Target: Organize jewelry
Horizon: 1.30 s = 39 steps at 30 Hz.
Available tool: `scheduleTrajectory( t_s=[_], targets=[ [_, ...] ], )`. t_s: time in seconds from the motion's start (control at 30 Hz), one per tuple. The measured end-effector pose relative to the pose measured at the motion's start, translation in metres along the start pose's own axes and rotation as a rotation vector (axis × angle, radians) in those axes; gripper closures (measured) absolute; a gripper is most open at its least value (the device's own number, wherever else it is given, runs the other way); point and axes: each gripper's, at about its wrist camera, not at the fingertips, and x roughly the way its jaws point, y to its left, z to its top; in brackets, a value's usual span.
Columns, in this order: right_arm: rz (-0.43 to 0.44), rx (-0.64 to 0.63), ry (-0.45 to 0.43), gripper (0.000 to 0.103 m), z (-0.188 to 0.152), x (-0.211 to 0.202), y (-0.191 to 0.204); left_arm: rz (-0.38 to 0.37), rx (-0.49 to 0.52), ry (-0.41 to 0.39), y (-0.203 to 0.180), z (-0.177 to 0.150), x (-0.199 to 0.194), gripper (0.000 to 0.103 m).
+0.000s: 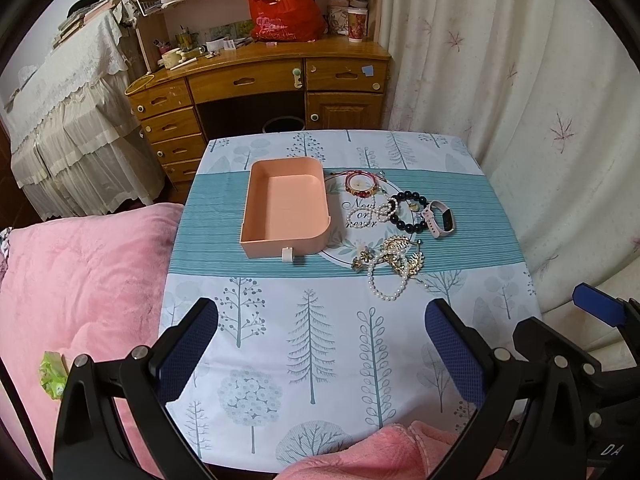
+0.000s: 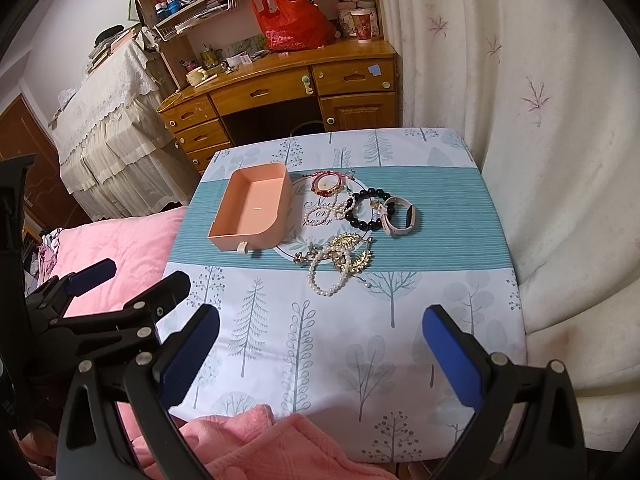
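Note:
An empty peach tray (image 1: 285,212) (image 2: 252,212) sits left of centre on the table. To its right lie a red bracelet (image 1: 361,184) (image 2: 326,185), a black bead bracelet (image 1: 412,212) (image 2: 362,210), a pink smart band (image 1: 440,220) (image 2: 398,214), a small pearl bracelet (image 1: 368,213) (image 2: 324,214), and a gold leaf piece (image 1: 400,254) (image 2: 352,252) tangled with a pearl strand (image 1: 386,284) (image 2: 326,280). My left gripper (image 1: 322,320) and right gripper (image 2: 320,324) hover open over the table's near part, both holding nothing.
The table wears a tree-print cloth (image 1: 312,340) (image 2: 400,320). A pink blanket (image 1: 80,280) (image 2: 116,240) lies to the left and at the near edge. A wooden desk (image 1: 260,80) with a red bag (image 1: 284,12) stands behind. A curtain (image 1: 520,100) hangs at right.

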Motion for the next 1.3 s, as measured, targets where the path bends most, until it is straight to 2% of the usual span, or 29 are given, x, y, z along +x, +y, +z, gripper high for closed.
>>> scheduleTrajectory(
  t_s=[0.2,0.43,0.5,0.6,0.67,0.73,0.9,1.03,1.1,1.2,1.27,1.3],
  targets=[
    [-0.002,0.004,0.017,0.001,0.002,0.008,0.003,-0.042,-0.017,0.039,0.01,-0.001,0.011,0.001],
    [-0.011,0.014,0.039,0.001,-0.006,0.029,0.009,-0.15,-0.056,0.096,0.032,-0.009,0.035,0.001],
    [-0.013,0.008,0.047,0.001,-0.01,0.038,0.011,-0.153,-0.059,0.107,0.039,-0.014,0.046,0.001],
    [-0.029,-0.006,0.048,0.001,-0.015,0.051,0.013,-0.119,-0.017,0.163,0.044,-0.022,0.073,0.001],
    [-0.07,-0.042,0.025,0.001,-0.019,0.059,0.015,-0.091,0.024,0.188,0.044,-0.025,0.09,0.001],
    [-0.122,-0.111,-0.01,0.001,-0.025,0.068,0.019,-0.094,0.056,0.2,0.045,-0.028,0.106,0.001],
    [-0.181,-0.274,-0.038,0.001,-0.037,0.103,0.024,-0.17,0.065,0.175,0.04,-0.019,0.143,0.001],
    [-0.125,-0.347,-0.017,0.001,-0.04,0.141,0.025,-0.196,0.035,0.146,0.026,-0.011,0.176,0.001],
    [-0.086,-0.343,-0.006,0.001,-0.042,0.158,0.024,-0.205,0.036,0.14,0.015,-0.009,0.192,0.008],
    [-0.051,-0.307,0.005,0.013,-0.043,0.184,0.019,-0.191,0.045,0.124,0.0,-0.009,0.21,0.012],
    [-0.045,-0.283,0.028,0.024,-0.042,0.203,0.013,-0.192,0.053,0.112,-0.008,-0.008,0.217,0.022],
    [-0.047,-0.275,0.03,0.026,-0.042,0.207,0.012,-0.196,0.058,0.1,-0.013,-0.008,0.221,0.025]
  ],
)
